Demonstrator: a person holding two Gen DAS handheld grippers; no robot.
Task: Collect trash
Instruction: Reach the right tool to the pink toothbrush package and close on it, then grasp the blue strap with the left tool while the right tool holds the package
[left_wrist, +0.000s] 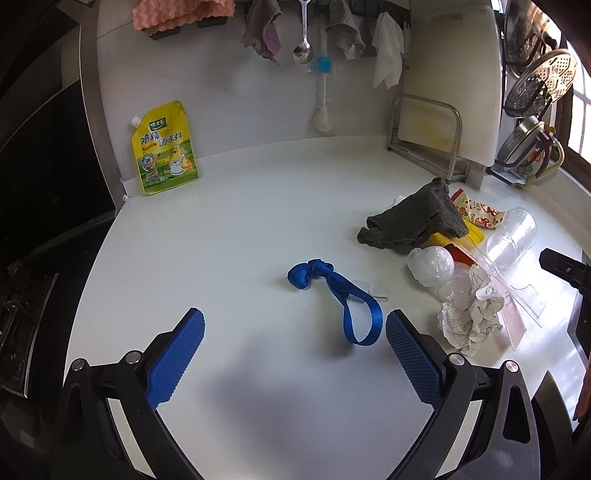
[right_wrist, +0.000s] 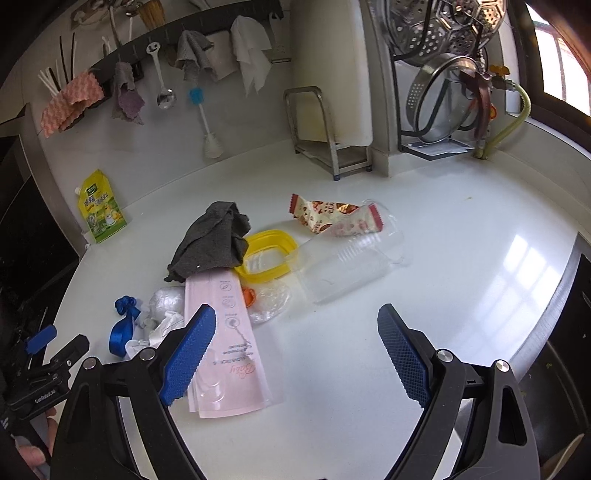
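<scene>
Trash lies on a white counter (left_wrist: 240, 221). A knotted blue ribbon (left_wrist: 332, 291) lies just ahead of my open, empty left gripper (left_wrist: 295, 332). Crumpled paper (left_wrist: 469, 321), clear plastic film (left_wrist: 430, 264), a clear cup (left_wrist: 513, 236) and a snack wrapper (left_wrist: 480, 214) lie to its right. My right gripper (right_wrist: 295, 328) is open and empty above the counter. A pink blister pack (right_wrist: 225, 343) lies by its left finger. The clear cup (right_wrist: 351, 266), snack wrapper (right_wrist: 336, 218), yellow plastic ring (right_wrist: 269, 254) and blue ribbon (right_wrist: 123, 325) lie ahead.
A grey cloth (left_wrist: 413, 221) lies over the trash, also in the right wrist view (right_wrist: 210, 240). A yellow seasoning pouch (left_wrist: 162, 147) leans on the back wall. A metal rack (left_wrist: 428, 140) with a cutting board and a dish rack (right_wrist: 443, 92) stand at the back right. A stove (left_wrist: 37, 221) is on the left.
</scene>
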